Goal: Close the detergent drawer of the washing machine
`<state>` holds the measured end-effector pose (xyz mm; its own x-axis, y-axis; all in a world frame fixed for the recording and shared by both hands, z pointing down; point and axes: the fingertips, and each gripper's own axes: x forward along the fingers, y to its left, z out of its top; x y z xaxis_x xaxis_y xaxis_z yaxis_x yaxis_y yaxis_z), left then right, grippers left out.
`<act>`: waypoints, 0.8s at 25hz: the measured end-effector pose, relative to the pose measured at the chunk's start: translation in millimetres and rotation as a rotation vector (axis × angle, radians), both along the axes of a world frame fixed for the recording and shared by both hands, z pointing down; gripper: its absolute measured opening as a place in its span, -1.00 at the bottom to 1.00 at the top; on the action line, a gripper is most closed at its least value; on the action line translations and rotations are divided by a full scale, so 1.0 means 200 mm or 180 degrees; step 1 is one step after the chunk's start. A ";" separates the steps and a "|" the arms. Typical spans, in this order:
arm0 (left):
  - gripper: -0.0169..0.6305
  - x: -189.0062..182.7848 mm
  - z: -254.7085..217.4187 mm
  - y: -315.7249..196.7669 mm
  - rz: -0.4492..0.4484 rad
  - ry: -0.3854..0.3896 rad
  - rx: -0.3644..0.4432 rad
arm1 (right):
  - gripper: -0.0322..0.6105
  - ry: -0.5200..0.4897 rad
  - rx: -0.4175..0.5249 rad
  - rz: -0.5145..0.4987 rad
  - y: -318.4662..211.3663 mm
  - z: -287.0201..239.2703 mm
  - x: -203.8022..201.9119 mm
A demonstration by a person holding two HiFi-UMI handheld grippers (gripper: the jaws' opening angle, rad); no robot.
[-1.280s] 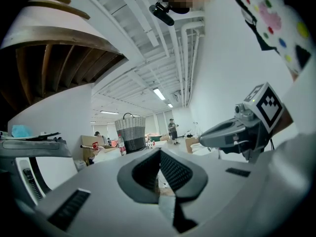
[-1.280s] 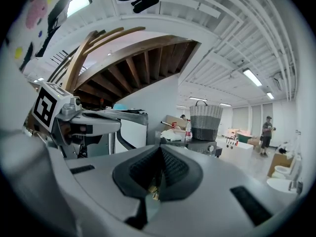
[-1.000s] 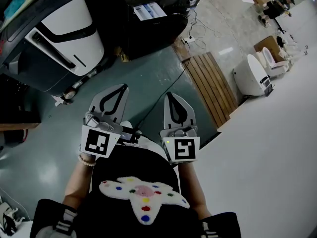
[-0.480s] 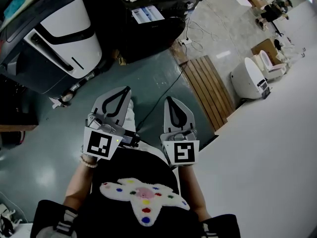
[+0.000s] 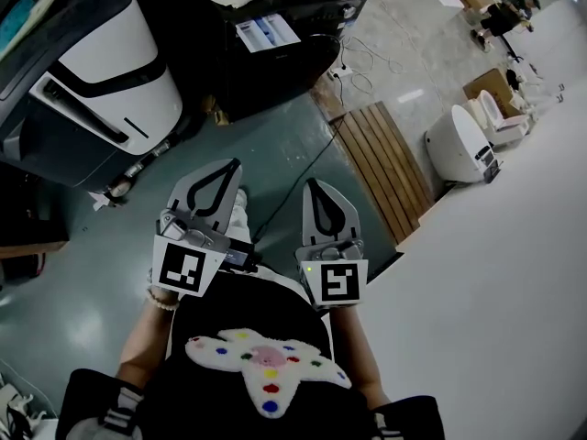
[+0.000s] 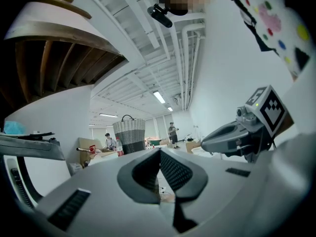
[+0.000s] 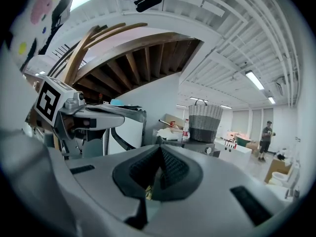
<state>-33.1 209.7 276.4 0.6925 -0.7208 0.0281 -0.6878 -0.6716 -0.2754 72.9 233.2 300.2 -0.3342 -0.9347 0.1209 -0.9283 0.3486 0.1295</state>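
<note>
Wooden slats (image 5: pixel 390 163), black cable (image 5: pixel 316 159), left claw (image 5: pixel 229 165) closed

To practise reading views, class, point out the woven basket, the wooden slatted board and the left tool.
woven basket (image 7: pixel 204 122): right gripper view, middle of its wall.
wooden slatted board (image 5: pixel 390 161): head view, middle slats.
left tool (image 5: pixel 231 166): head view, closed tips.

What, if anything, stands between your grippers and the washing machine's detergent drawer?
Nothing visible does: only open floor with a thin cable lies between the left gripper, the right gripper and what looks like the drawer.
</note>
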 end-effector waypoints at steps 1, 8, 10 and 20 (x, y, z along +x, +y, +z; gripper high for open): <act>-0.91 0.00 0.00 -0.04 0.0001 0.0002 -0.0010 | -0.89 0.0016 -0.0001 -0.0003 -0.04 0.00 0.00; -0.91 0.05 0.01 -0.33 0.0050 -0.0006 -0.0093 | -0.89 0.0009 -0.0024 0.0059 -0.32 -0.02 0.05; -0.91 0.07 -0.01 -0.42 0.0084 0.0023 -0.0113 | -0.89 0.0004 -0.0026 0.0085 -0.41 -0.03 0.06; -0.91 0.08 -0.04 -0.89 0.0185 0.0021 -0.0096 | -0.89 0.0005 -0.0048 0.0171 -0.85 -0.07 0.06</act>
